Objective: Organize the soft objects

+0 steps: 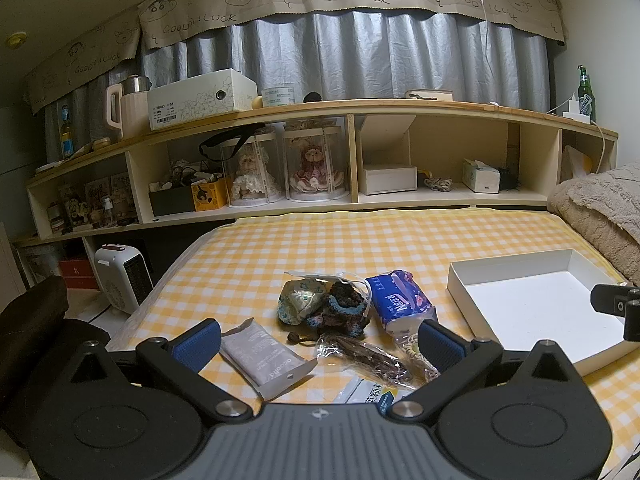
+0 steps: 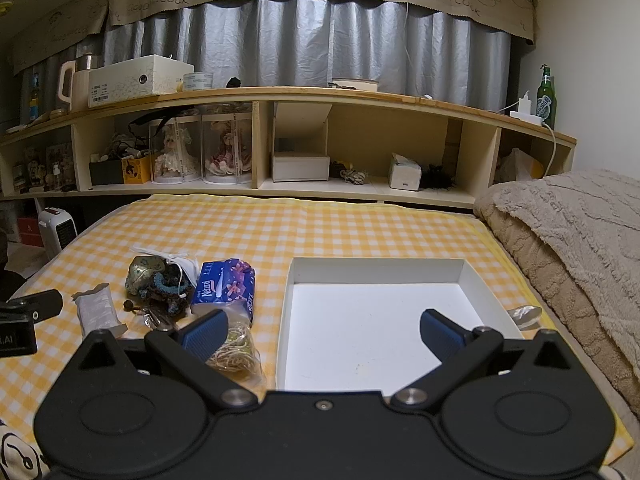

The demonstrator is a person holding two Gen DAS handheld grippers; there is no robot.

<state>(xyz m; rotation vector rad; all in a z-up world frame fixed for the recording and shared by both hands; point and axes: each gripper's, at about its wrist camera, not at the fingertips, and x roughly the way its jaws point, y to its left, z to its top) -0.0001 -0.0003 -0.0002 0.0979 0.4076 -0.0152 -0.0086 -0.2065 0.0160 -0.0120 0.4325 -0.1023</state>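
Soft objects lie in a loose cluster on the checked yellow bedspread (image 1: 280, 248), just ahead of the left gripper (image 1: 318, 344), whose jaws stand wide apart and hold nothing. Nearest its left finger is a grey wipes packet (image 1: 262, 354); straight ahead sit a crocheted pouch (image 1: 340, 312) and a pale fabric bundle (image 1: 300, 298), touching one another; toward its right finger are a blue tissue pack (image 1: 398, 304) and a clear bag of dark cord (image 1: 360, 354). A bag of pale string (image 2: 236, 350) lies against the left finger of the right gripper (image 2: 322, 332), which is also spread wide and empty, poised over the white tray (image 2: 376, 266). The tray looks bare, so I judge the sorting has not begun.

To start well, take one item at a time from the edge of the pile: the wipes packet is free of its neighbours and offers a flat grip across its narrow width. The pouch and bundle are entangled with a white drawstring, so lifting either could drag the other. Close gently; these things crush and slip.

The bedspread is soft and will give under pressure, so descend lightly. Beyond stands a long wooden shelf (image 1: 360, 108) with dolls in clear cases, before a grey curtain (image 1: 360, 56). A beige blanket (image 2: 568, 232) is heaped right of the tray; something shiny beside it is too small to identify.
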